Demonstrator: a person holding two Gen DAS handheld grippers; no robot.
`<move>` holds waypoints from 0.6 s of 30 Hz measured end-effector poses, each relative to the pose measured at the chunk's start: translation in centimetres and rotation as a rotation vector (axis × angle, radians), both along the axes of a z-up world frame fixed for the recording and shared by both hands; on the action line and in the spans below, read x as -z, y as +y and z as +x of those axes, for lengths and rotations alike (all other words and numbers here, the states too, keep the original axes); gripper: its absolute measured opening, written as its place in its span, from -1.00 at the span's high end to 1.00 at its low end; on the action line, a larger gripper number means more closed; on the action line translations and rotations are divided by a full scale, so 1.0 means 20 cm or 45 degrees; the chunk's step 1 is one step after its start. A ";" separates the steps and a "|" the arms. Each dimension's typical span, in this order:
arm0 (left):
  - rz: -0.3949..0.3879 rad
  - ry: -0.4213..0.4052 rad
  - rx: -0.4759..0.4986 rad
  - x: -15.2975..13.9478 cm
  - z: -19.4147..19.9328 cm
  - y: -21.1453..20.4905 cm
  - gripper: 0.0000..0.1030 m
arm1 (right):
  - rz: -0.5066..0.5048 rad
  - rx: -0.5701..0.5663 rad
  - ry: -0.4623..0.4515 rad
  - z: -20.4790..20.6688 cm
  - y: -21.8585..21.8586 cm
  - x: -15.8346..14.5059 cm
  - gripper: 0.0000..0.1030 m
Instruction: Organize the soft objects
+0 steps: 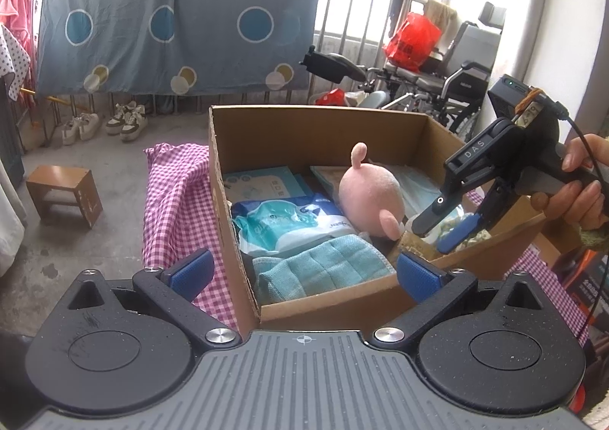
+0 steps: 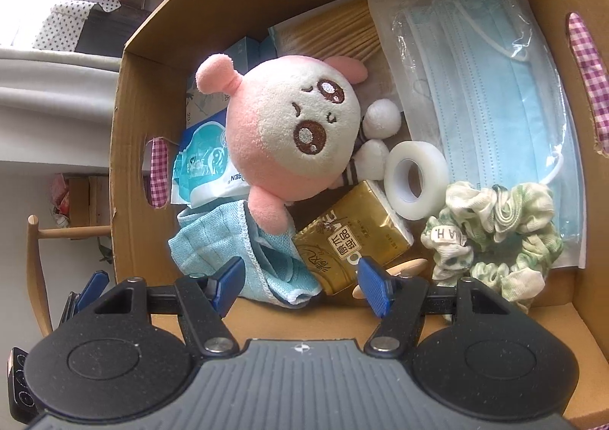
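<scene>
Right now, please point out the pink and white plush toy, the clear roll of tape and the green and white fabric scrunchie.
Pink and white plush toy (image 2: 300,125): right wrist view, on its face.
Clear roll of tape (image 2: 396,186): right wrist view, on its rim.
Green and white fabric scrunchie (image 2: 533,251): right wrist view, on its ruffled fabric.

"DAS" on right gripper (image 1: 453,230)

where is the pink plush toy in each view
Left wrist view: the pink plush toy sits mid-frame, slightly right, seen from behind inside the cardboard box, just left of the right hand-held gripper.
Right wrist view: the toy fills the upper middle, face showing, above the gold packet.
Shared landmark: the folded blue cloth, lying just below the toy in both views.
</scene>
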State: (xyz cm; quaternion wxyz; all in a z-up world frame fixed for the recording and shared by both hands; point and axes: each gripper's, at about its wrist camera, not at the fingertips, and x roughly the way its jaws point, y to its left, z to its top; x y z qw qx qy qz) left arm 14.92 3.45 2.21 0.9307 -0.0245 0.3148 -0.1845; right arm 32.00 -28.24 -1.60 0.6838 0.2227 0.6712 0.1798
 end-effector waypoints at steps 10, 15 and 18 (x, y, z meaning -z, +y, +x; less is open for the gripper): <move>0.025 -0.012 0.020 -0.04 -0.05 -0.05 -0.99 | 0.010 0.067 -0.017 -0.11 -0.10 -0.03 -0.33; 0.049 -0.010 0.032 -0.06 -0.08 -0.09 -0.99 | 0.091 0.120 -0.226 -0.19 -0.16 -0.20 -0.37; 0.061 0.005 0.025 -0.08 -0.09 -0.13 -1.00 | 0.143 0.153 -0.395 -0.31 -0.20 -0.32 -0.46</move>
